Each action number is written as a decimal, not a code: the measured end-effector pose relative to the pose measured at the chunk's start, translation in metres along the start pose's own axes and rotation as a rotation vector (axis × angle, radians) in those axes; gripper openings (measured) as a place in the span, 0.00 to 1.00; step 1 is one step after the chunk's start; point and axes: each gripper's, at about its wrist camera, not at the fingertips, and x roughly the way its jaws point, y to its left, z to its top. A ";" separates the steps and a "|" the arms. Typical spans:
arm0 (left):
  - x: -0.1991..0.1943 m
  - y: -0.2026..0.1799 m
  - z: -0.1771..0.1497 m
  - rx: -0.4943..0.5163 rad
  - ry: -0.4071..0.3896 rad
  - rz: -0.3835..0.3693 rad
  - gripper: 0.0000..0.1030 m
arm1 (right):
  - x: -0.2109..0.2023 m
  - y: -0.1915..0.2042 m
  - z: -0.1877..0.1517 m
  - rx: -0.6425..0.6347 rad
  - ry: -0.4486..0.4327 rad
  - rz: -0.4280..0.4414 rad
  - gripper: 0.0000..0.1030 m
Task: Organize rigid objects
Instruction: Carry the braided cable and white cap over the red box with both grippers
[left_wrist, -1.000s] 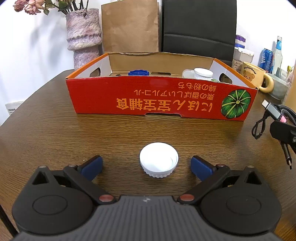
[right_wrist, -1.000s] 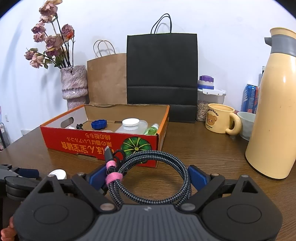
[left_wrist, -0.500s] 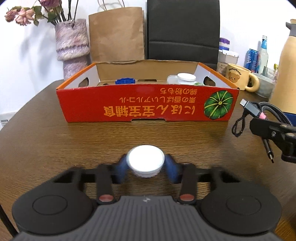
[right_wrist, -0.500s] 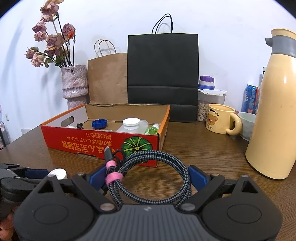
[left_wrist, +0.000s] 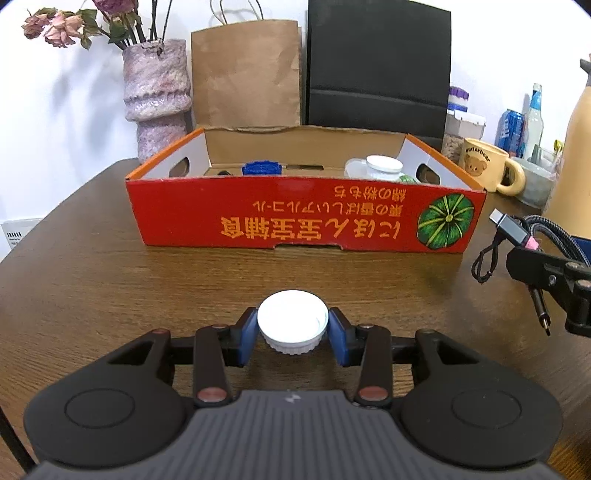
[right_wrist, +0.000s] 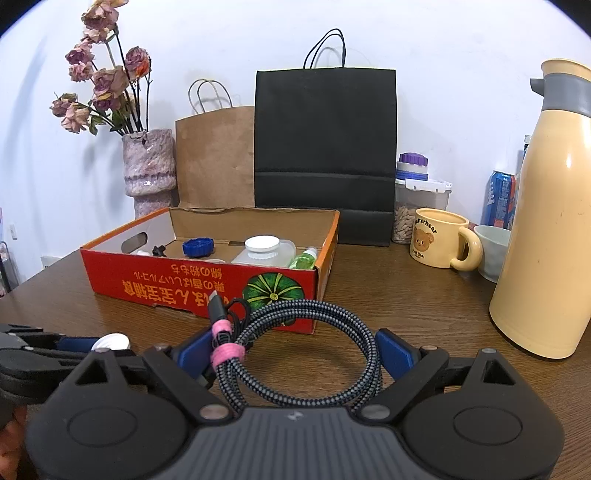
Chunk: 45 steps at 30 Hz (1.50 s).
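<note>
White cap (left_wrist: 292, 325) sits pinched between the left gripper's (left_wrist: 292, 334) blue pads, in front of the red box (left_wrist: 303, 218), on or just above the table, hard to say. The jaws just closed on it. Right gripper (right_wrist: 295, 354), also in front of the box, holds a coiled braided cable (right_wrist: 299, 350), jaws wide.

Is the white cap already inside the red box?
No. The white cap sits clamped between the blue pads of the left tool, over the table in front of the red box.
</note>
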 end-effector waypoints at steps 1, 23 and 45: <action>-0.002 0.000 0.001 -0.002 -0.010 0.000 0.40 | -0.001 0.000 0.000 -0.002 -0.004 -0.001 0.90; -0.039 0.025 0.045 -0.107 -0.171 -0.044 0.40 | -0.007 0.019 0.025 0.043 -0.096 -0.019 0.90; 0.013 0.055 0.111 -0.166 -0.236 -0.006 0.40 | 0.066 0.046 0.079 0.052 -0.126 -0.012 0.90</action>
